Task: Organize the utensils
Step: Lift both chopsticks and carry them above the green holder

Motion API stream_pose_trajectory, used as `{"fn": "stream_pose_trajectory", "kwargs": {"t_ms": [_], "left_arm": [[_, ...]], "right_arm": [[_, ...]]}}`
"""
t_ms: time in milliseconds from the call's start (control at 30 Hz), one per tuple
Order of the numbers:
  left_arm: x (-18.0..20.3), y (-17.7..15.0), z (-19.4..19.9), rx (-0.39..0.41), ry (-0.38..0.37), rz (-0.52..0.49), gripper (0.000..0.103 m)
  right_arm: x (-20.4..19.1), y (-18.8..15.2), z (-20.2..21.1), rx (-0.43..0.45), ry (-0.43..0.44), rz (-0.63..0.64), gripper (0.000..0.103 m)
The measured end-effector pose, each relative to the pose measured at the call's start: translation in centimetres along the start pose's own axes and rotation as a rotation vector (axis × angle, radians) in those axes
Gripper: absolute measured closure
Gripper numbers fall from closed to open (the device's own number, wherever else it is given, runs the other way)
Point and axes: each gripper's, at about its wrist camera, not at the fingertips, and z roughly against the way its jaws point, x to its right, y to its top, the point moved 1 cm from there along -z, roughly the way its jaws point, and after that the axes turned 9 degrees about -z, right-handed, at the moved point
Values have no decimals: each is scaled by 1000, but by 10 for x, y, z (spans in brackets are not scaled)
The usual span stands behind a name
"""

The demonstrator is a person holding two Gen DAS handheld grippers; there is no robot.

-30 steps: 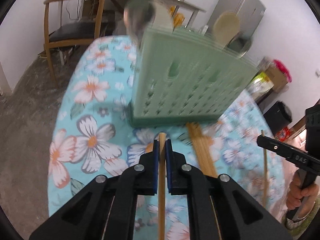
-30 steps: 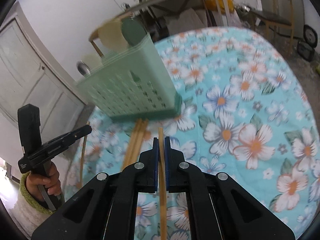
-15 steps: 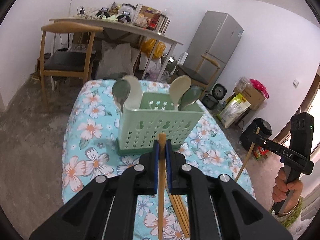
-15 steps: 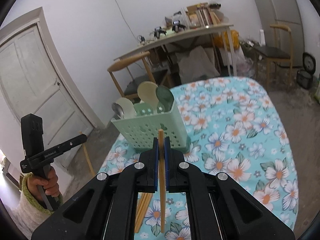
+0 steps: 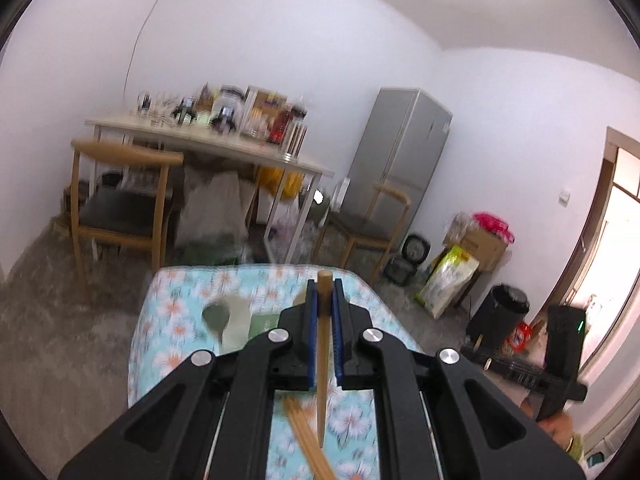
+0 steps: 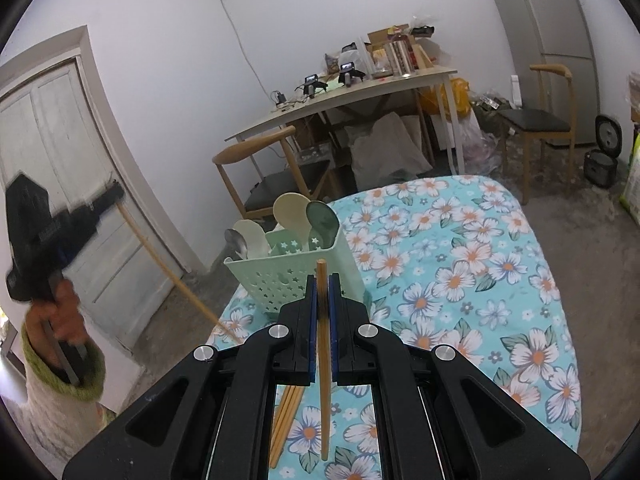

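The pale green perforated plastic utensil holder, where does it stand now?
In the right wrist view the pale green perforated plastic utensil holder stands near the left edge of the floral tablecloth, just beyond the right gripper, spoons inside it.

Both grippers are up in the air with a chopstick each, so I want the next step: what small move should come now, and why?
Probably lower the right gripper toward the green caddy: its chopstick is clamped, and the spoons already stand there.

White walls and a grey floor; a cluttered long table at twelve o'clock, wooden chairs beside it, a tall grey fridge at one, a panelled door at nine.
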Motion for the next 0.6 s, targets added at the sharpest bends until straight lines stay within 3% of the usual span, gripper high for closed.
{"fn": "stream_pose_trajectory", "kwargs": {"t_ms": [267,433,600], "left_arm": [[-6,53,0,195,64,-20,97],[-20,62,-25,223,151,-35,97],[-36,54,-60,210,145,-12,97]], "right_arm": [[0,-7,5,-5,-11,4,99],[0,-9,7,-10,-17,7,99],[2,-10,7,-11,-19,3,99]]}}
